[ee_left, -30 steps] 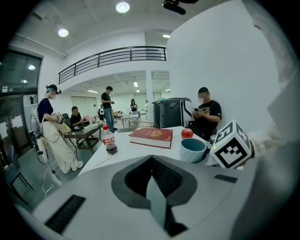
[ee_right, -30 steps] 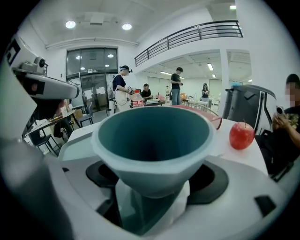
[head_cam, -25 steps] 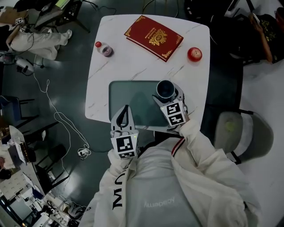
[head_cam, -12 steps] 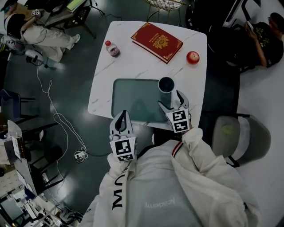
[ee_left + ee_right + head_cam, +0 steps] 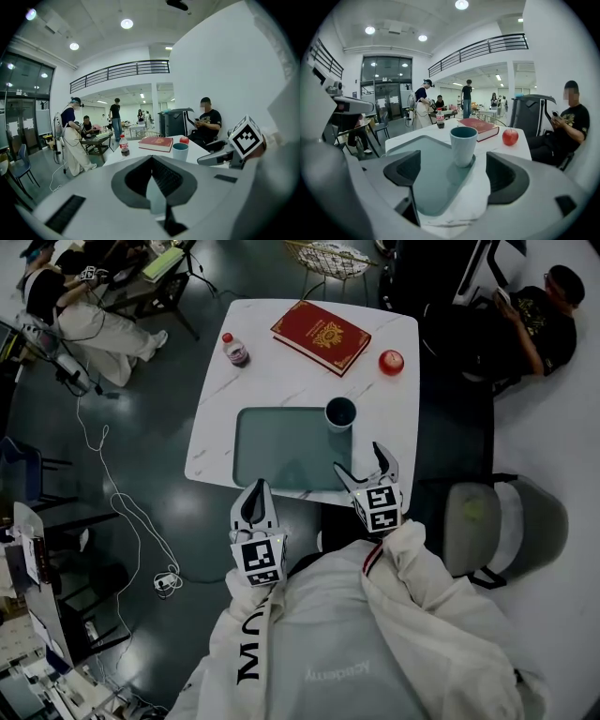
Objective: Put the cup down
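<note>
A blue-grey cup (image 5: 340, 413) (image 5: 463, 145) stands upright on the far right corner of the teal tray (image 5: 281, 451) (image 5: 423, 161), free of any gripper. My right gripper (image 5: 362, 460) (image 5: 457, 171) is open and empty, back at the table's near edge, with the cup some way ahead between the lines of its jaws. My left gripper (image 5: 257, 489) (image 5: 151, 164) is shut and empty, held just off the table's near edge, left of the right one. In the left gripper view the cup (image 5: 180, 151) shows beyond the jaws, with the right gripper (image 5: 229, 152) at the right.
On the white marble table (image 5: 398, 409) lie a red book (image 5: 321, 336), a red apple (image 5: 391, 362) and a small bottle (image 5: 233, 350). A grey chair (image 5: 506, 526) stands at the right. People sit at the far left and far right.
The right gripper has let go of the cup and drawn back toward the table's near edge. The cup stays upright on the tray. The left gripper has barely moved.
</note>
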